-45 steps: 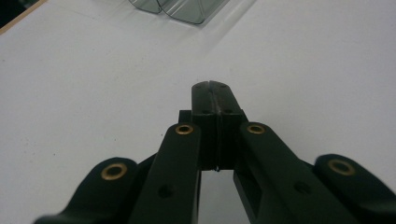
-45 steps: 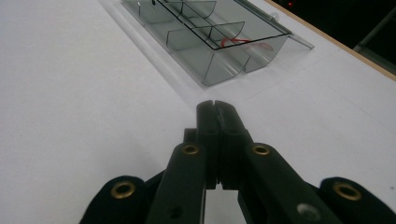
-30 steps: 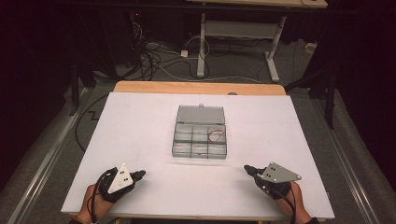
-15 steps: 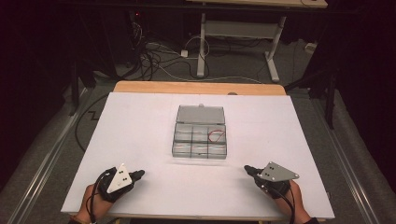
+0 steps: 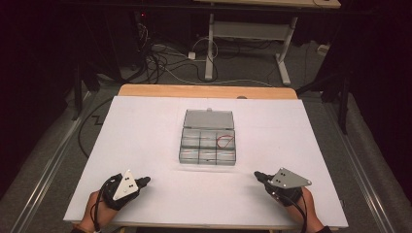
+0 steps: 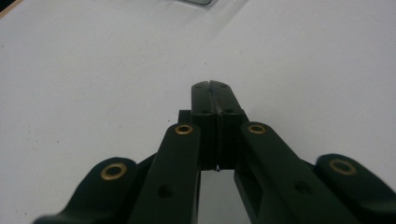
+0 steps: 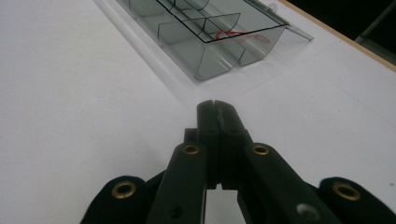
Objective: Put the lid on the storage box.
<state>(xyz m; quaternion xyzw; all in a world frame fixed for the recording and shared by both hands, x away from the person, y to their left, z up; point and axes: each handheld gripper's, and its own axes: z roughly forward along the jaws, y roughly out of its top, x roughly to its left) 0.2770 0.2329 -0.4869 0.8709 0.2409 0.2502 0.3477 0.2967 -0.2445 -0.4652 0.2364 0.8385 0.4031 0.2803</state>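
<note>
Nothing moved | both grippers [image 5: 145, 181] [image 5: 257, 174] closed, empty | organizer box [image 5: 208, 145] ahead, apart

High view looks forward and down over the counter [image 5: 145, 145]. Each gripper view looks low along its jaws; the right one shares the compartment box [image 7: 205, 42].

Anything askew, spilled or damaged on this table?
Nothing stands out. The clear box sits square mid-table with its lid open, a red loop inside one compartment. Both grippers, left and right, rest shut near the front edge, holding nothing.
</note>
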